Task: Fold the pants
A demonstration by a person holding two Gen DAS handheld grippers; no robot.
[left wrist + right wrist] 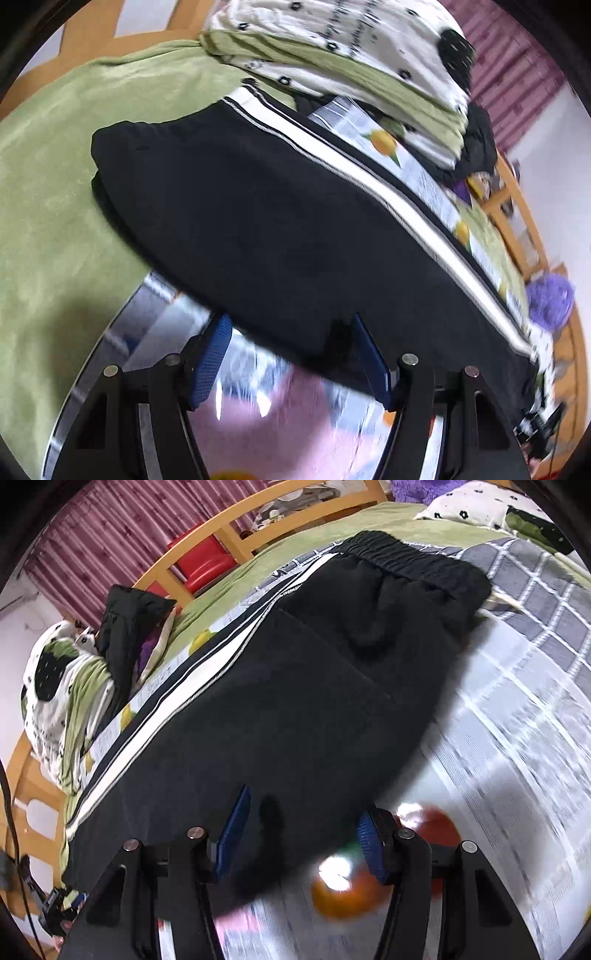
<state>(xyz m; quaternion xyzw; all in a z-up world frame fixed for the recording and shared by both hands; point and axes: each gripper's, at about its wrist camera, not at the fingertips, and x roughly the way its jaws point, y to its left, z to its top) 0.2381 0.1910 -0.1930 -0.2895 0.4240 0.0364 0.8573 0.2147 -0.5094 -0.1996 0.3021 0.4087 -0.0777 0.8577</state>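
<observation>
Black pants [266,221] with a white side stripe lie flat and folded lengthwise on the bed. In the right wrist view the pants [295,709] run away from me, elastic waistband [413,565] at the far end. My left gripper [291,354] is open, its blue pads [210,365] straddling the near edge of the fabric. My right gripper [303,838] is open too, one blue pad [232,834] over the pants, the other [373,849] over the bedsheet. Neither holds the cloth.
A green blanket [55,192] lies to the left. A stack of folded bedding [332,55] sits beyond the pants. A fruit-print sheet [498,775] covers the bed. A wooden bed frame [207,535] and a black garment [129,627] are at the far side.
</observation>
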